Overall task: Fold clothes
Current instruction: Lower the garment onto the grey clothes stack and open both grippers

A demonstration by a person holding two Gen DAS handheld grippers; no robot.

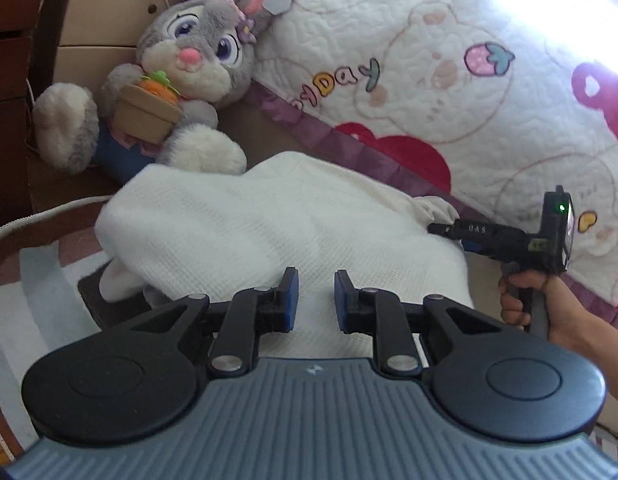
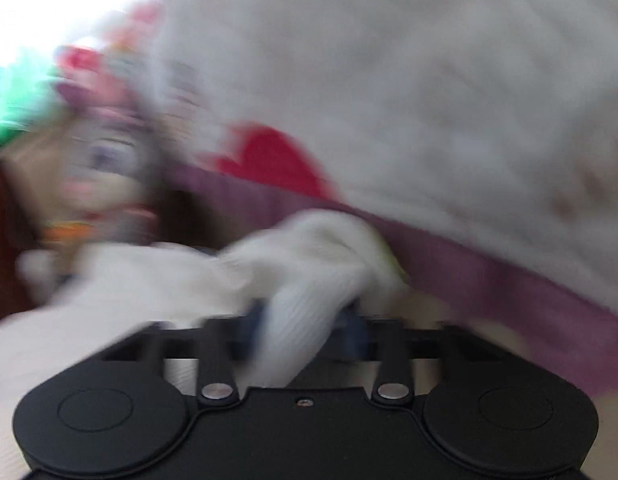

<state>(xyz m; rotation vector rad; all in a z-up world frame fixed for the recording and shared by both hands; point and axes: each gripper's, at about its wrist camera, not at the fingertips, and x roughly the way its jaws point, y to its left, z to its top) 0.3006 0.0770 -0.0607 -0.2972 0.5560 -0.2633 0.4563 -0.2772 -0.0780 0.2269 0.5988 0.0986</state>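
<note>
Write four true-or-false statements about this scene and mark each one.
1. A plush rabbit sits beyond the white garment. True.
2. The garment is dark blue. False: it is white.
3. The left gripper is clamped on the garment. False: its pads stand apart with nothing pinched between them.
4. A hand holds the right gripper at the garment's right edge. True.

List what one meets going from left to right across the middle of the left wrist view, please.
Plush rabbit → white knitted garment → right gripper, at the garment's right edge → hand that holds it.
</note>
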